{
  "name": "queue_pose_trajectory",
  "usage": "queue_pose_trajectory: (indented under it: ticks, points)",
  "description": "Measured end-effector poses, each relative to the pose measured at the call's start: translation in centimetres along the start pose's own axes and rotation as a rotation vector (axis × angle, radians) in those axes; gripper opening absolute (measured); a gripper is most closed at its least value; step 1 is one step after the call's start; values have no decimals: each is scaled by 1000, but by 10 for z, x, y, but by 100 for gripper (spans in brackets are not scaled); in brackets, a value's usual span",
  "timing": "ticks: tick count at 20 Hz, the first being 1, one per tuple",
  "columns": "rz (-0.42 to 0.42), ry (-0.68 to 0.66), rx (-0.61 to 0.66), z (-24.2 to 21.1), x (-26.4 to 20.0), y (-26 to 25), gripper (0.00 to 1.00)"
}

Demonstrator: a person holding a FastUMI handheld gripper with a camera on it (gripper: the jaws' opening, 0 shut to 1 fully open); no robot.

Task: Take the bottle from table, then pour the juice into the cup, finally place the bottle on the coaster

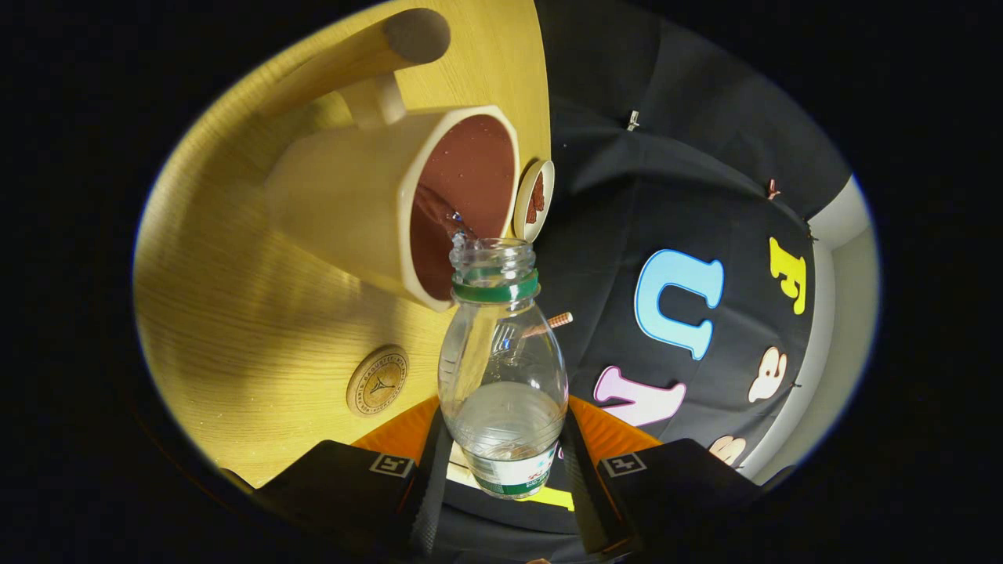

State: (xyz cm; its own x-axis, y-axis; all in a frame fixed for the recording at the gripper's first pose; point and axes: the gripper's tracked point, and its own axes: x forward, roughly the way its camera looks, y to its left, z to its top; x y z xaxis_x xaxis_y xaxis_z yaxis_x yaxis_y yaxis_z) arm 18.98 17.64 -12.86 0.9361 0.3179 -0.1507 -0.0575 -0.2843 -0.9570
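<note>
The gripper [505, 470] has its two fingers [427, 486] clamped on the lower body of a clear plastic bottle [501, 368], one finger pressing each side. The bottle sits between the fingers and reaches forward beyond them, tipped over so its open mouth points away toward the cup. A green ring circles its neck, and a little clear liquid lies inside its body. A thin stream [447, 215] leaves the mouth and runs into the cup [368, 196] just ahead. The cup is cream outside and brown inside, with a handle on its far side; the bottle's mouth sits at the cup's rim. The cup stands on a light wooden table [235, 313]. Beside the bottle, near the fingers, a round cork coaster [377, 381] lies flat on the table. Past the cup, at the table's edge, sits a small round dish [534, 200].
</note>
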Motion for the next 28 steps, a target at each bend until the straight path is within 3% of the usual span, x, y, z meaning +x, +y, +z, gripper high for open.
queue_pose_trajectory:
  ticks: [28]
  points:
    - [-55, -74, -197, 9, 10, -18, 71]
